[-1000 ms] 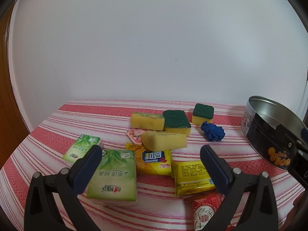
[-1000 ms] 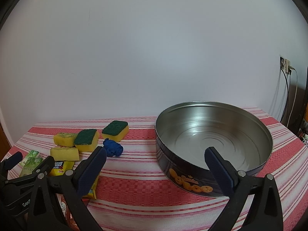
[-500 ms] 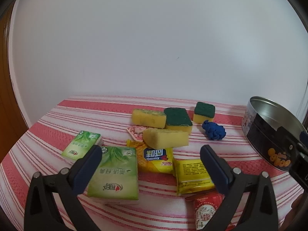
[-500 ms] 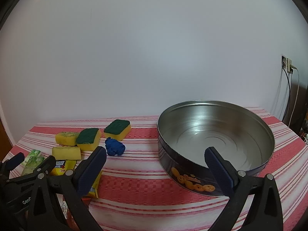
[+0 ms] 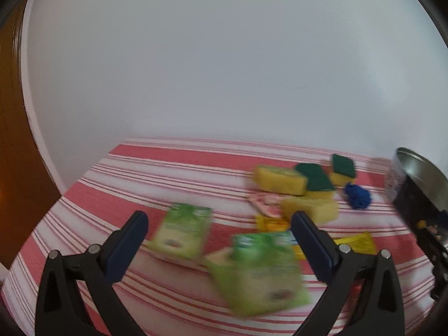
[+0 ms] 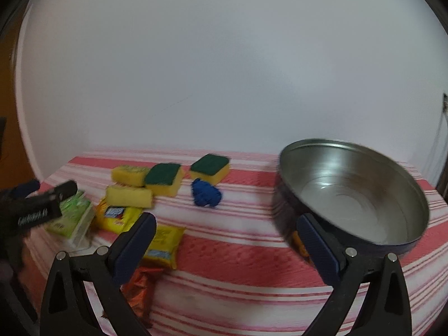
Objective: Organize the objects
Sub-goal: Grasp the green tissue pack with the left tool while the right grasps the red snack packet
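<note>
Round tin [image 6: 361, 196] bare inside; left tool [image 5: 221, 221], right tool [image 6: 224, 224] both spread apart.

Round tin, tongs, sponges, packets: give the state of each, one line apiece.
Round tin: open, no lid, empty.
Left tongs: open, holding nothing.
Right tongs: open, holding nothing.
Sponges: loose on the striped cloth, none in the tin.
Green tissue packs: flat on the cloth.
Blue knotted toy: on the cloth.

Both the left gripper [image 5: 219, 224] and the right gripper [image 6: 225, 225] have black triangular frames, silver screws and dark blue finger pads [image 6: 317, 245].
</note>
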Available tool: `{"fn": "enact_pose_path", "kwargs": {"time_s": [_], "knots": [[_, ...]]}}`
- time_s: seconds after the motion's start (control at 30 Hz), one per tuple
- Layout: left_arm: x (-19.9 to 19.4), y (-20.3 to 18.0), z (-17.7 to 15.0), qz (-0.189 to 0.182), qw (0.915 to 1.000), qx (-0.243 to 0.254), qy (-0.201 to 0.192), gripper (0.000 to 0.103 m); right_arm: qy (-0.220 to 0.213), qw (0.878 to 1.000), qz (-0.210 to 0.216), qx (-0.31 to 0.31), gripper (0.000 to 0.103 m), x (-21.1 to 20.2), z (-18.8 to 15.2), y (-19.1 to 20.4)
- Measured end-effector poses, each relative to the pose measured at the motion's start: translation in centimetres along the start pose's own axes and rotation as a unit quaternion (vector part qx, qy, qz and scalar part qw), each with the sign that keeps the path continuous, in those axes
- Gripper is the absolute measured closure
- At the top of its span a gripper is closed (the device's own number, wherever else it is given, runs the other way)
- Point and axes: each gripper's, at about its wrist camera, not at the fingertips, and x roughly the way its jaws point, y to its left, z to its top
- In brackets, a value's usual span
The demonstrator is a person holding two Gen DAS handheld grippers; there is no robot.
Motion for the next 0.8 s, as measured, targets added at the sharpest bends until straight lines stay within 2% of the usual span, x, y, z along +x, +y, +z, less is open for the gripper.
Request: {"fn": "enact_pose_path", "kwargs": {"time_s": [0.03,0.1,0.17,0.3,0.43,0.53,0.57,0.63,0.7,0.73,0.8], "knots": [[0.5,0.7,0.1,0.006,1.0000,0.000,0.005,0.000,0.009,1.000,0.015,-0.003,0.003,0.2,0.0,0.4],[1.7,2.0,0.4,0.013,0.9997,-0.005,0.022,0.000,0.029,0.999,0.036,-0.014,0.017,0.8,0.0,1.3],[3.0,2.9,0.5,0.011,0.9989,-0.009,0.044,0.000,0.068,0.996,0.062,-0.020,0.026,1.6,-0.4,2.2],[4.8,4.1,0.4,0.004,0.9974,-0.019,0.069,0.000,0.135,0.983,0.124,-0.033,0.028,2.6,-1.8,4.2],[6.0,5.0,0.5,0.003,0.9958,-0.030,0.086,0.000,0.160,0.975,0.130,-0.086,0.028,2.8,-3.0,7.2],[7.1,5.2,0.5,0.012,0.9947,-0.027,0.098,0.000,0.174,0.970,0.135,-0.098,0.028,3.2,-3.2,8.1],[7.5,5.3,0.4,0.013,0.9942,-0.028,0.103,0.000,0.178,0.969,0.139,-0.100,0.031,3.2,-3.3,8.3],[8.2,5.3,0.2,0.012,0.9928,-0.029,0.116,0.000,0.187,0.967,0.144,-0.099,0.044,3.4,-3.3,8.2],[8.5,5.4,-0.1,0.002,0.9912,-0.039,0.127,0.001,0.186,0.967,0.150,-0.090,0.047,3.4,-3.2,7.9],[8.7,5.5,-0.3,-0.009,0.9899,-0.049,0.133,0.003,0.186,0.967,0.153,-0.087,0.048,3.4,-3.1,7.8],[9.2,5.7,-0.5,-0.029,0.9868,-0.062,0.146,0.009,0.185,0.967,0.153,-0.083,0.055,3.6,-2.9,7.6]]}}
